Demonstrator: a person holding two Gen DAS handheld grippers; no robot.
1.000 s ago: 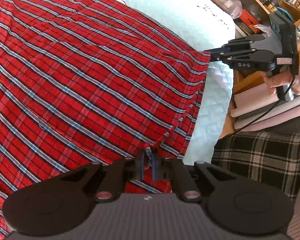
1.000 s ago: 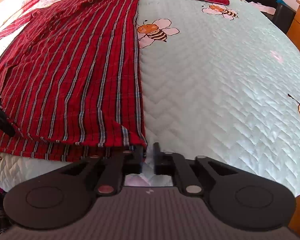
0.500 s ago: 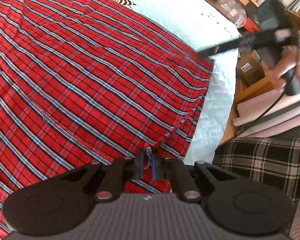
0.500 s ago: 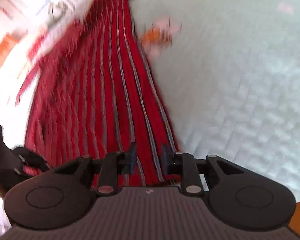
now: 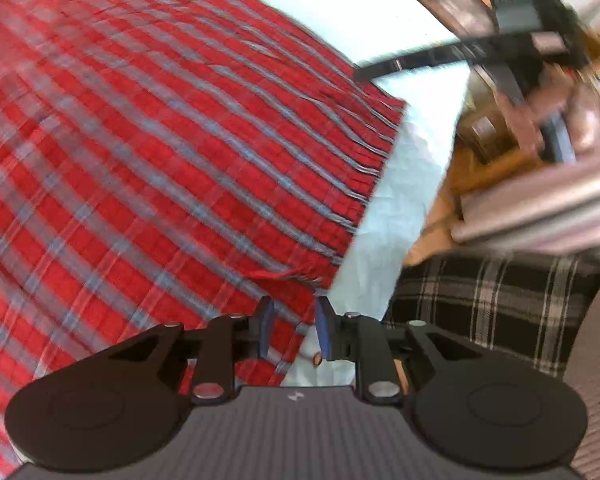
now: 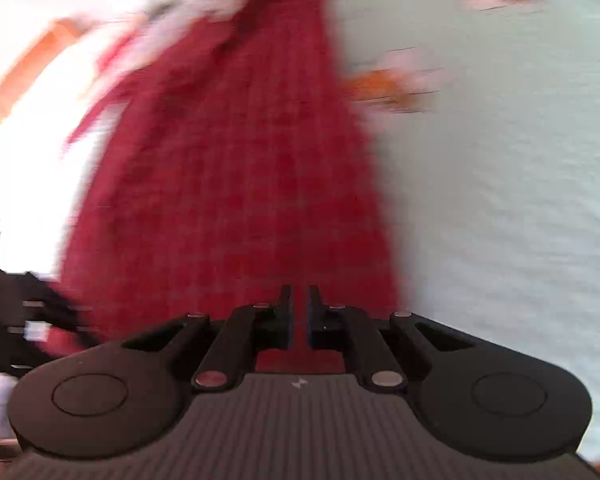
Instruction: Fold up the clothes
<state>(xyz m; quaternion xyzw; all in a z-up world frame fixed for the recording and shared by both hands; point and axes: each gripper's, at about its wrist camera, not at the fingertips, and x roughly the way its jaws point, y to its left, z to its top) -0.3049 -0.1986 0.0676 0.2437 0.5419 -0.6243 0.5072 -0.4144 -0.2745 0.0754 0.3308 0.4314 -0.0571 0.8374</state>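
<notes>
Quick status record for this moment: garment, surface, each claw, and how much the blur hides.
garment: red plaid shirt, spread over the bed, hem corner near the left claw
surface: pale quilted bedspread with bee prints
left claw: jaws have just been opening, parted; shirt edge between them, pads not pressing it
right claw: jaws have just been closing, a narrow gap left, red cloth in the gap; grip not certain
visibility: both views motion-blurred

Red plaid shirt with pale blue stripes; bee-print mint quilt.
</notes>
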